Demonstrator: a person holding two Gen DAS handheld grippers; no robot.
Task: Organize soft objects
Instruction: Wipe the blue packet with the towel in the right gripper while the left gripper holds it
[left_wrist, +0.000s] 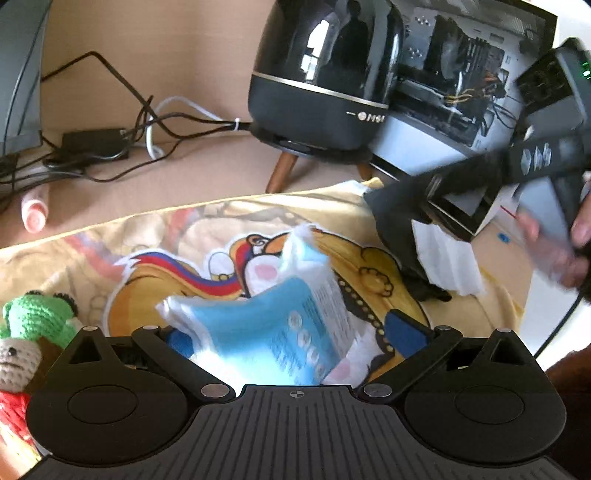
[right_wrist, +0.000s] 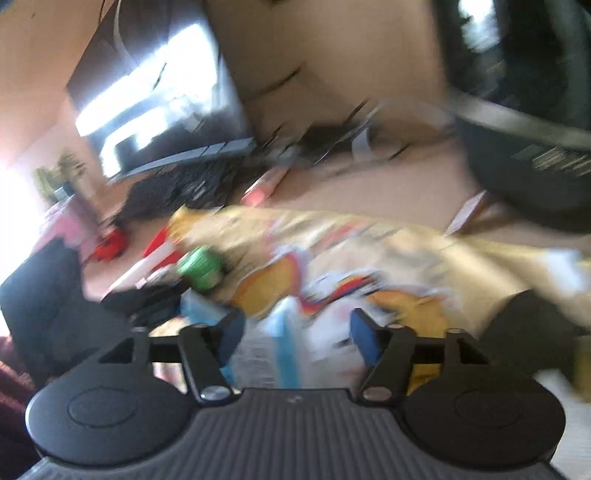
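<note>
A blue and white tissue packet (left_wrist: 280, 332) lies crumpled on a yellow cartoon-print cloth (left_wrist: 184, 229). My left gripper (left_wrist: 293, 338) is open, its blue pads (left_wrist: 406, 332) on either side of the packet and not pressing it. A hand holds my right gripper (left_wrist: 436, 199) at the upper right, above a black cloth (left_wrist: 395, 221) and a white tissue (left_wrist: 447, 262). The blurred right wrist view shows the right gripper (right_wrist: 297, 336) open over the packet (right_wrist: 280, 339) and the yellow cloth (right_wrist: 369, 236). A green crochet toy (left_wrist: 37, 317) (right_wrist: 201, 267) sits at the cloth's left edge.
A black round appliance (left_wrist: 325, 74) on wooden legs stands behind the cloth, beside a glass-sided computer case (left_wrist: 461, 81). Cables and a power adapter (left_wrist: 92, 144) and a pink tube (left_wrist: 35, 214) lie at the back left. A monitor (right_wrist: 159, 92) and a keyboard (right_wrist: 177, 188) are further left.
</note>
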